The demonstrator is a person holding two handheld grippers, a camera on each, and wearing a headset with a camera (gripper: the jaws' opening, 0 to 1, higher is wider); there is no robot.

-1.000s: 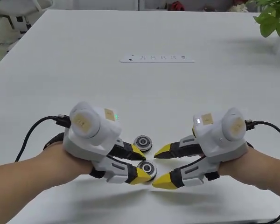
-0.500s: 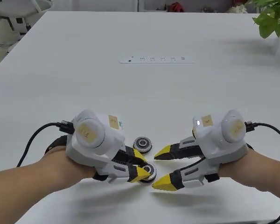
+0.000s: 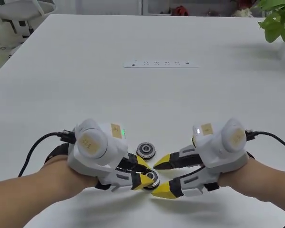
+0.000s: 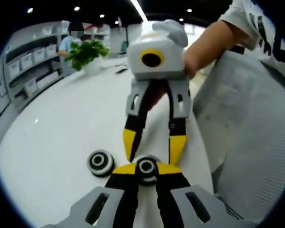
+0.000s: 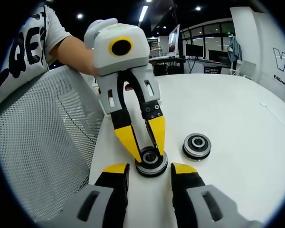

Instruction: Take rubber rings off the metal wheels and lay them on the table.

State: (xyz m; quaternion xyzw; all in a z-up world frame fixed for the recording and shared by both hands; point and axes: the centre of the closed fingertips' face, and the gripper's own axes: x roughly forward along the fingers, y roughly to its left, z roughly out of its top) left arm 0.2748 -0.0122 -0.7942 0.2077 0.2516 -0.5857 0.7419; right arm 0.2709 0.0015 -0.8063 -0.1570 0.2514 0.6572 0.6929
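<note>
The white table (image 3: 133,95) takes most of the head view. In the right gripper view, a grey mesh chair (image 5: 42,142) stands just beside the table edge. The person holds both grippers low over the near edge of the table, with their tips pointing toward each other.

The left gripper (image 3: 143,173) comes in from the left. Its yellow-tipped jaws are closed around the near wheel (image 3: 152,177), one tip on each side of it. From its own view they seem to press on the wheel, but the contact is hard to see exactly. The right gripper (image 3: 158,178) comes in from the right. Its jaws are apart, with the same wheel between the two tips and a small gap on each side.

A white power strip (image 3: 160,63) lies far back on the table, and a green plant (image 3: 275,21) is at the far right corner.

The near wheel lies flat on the table. The second wheel (image 3: 146,150) lies flat just behind it, near but not touching, and free of both grippers. Each wheel has its dark rubber ring (image 5: 196,156) on it, around the metal centre.
</note>
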